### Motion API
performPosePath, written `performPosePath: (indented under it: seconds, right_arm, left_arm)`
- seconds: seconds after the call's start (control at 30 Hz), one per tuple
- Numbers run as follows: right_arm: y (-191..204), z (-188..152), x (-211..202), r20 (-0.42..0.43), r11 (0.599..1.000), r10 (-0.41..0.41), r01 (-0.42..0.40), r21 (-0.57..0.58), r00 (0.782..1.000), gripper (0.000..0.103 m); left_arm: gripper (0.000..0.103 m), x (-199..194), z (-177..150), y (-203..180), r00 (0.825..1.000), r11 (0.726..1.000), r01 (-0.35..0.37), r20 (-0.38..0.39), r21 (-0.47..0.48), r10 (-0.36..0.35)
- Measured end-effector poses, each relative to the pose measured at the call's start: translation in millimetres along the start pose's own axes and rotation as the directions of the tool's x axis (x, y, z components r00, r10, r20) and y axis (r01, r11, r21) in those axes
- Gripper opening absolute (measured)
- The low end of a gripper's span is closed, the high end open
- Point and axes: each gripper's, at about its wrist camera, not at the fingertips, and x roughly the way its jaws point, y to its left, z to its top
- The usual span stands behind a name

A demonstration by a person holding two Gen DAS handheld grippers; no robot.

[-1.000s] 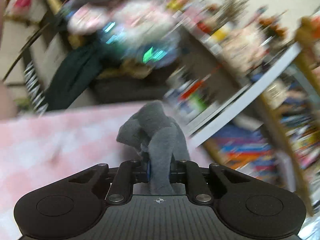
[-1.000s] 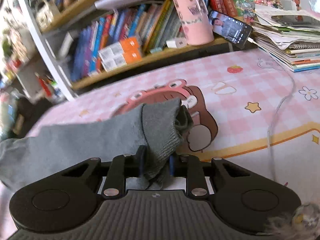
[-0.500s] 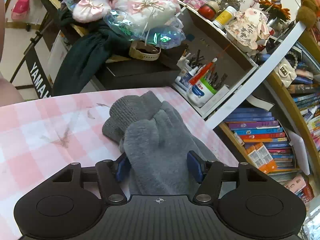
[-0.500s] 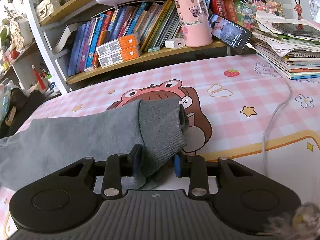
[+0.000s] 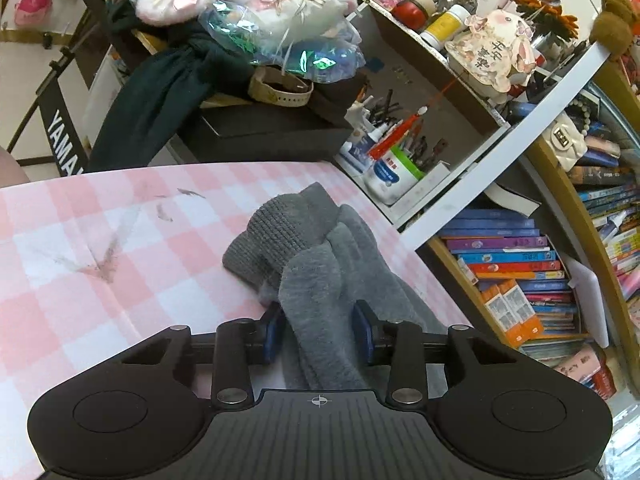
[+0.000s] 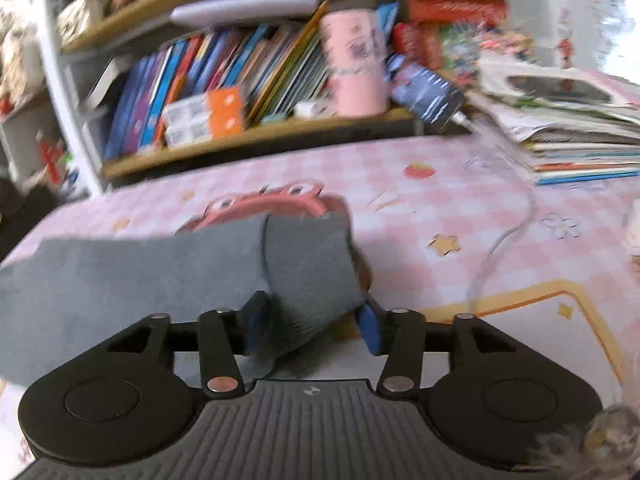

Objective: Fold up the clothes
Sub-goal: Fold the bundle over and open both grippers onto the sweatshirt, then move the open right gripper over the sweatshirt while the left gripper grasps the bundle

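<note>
A grey sock lies stretched out on the pink checked tablecloth. In the left wrist view its fluffy toe end, doubled over a ribbed part, runs between the jaws of my left gripper. Those jaws are closing around it, with a thin gap still showing at the right pad. In the right wrist view the sock stretches off to the left and its ribbed cuff lies between the jaws of my right gripper. These jaws are opening, and the right pad stands clear of the cuff.
Close behind the table stand shelves with books, a pen holder, a pink cup and a phone. A stack of papers and a clear cable lie at the right. A dark keyboard stands at the left.
My left gripper let go of the bunched toe end, opened wide, then narrowed again; the sock now rests flat. My right gripper's jaws spread off the cuff, and its view has blurred.
</note>
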Motion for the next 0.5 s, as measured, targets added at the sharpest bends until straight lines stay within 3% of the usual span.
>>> performPosePath:
  seconds: [0.13, 0.27, 0.37, 0.5]
  right_arm:
    - [18, 6, -12, 0.121, 0.994, -0.061, 0.072, -0.086, 0.991, 0.067]
    - [59, 4, -15, 0.170, 0.965, 0.036, 0.010, -0.262, 0.985, 0.079]
    - [93, -2, -9, 0.156, 0.916, 0.132, -0.060, -0.397, 0.979, 0.082]
    - [133, -9, 8, 0.075, 0.851, 0.230, -0.163, -0.499, 0.970, 0.082]
  left_arm:
    - [0.049, 1, -2, -8, 1.000, 0.999, 0.000, 0.004, 0.053, 0.000]
    - [0.050, 2, -3, -11, 1.000, 0.997, -0.010, 0.008, 0.076, 0.010]
    - [0.050, 2, -3, -10, 1.000, 0.998, -0.006, 0.009, 0.068, 0.006]
    - [0.050, 2, -3, -8, 1.000, 0.999, 0.004, 0.009, 0.052, -0.004]
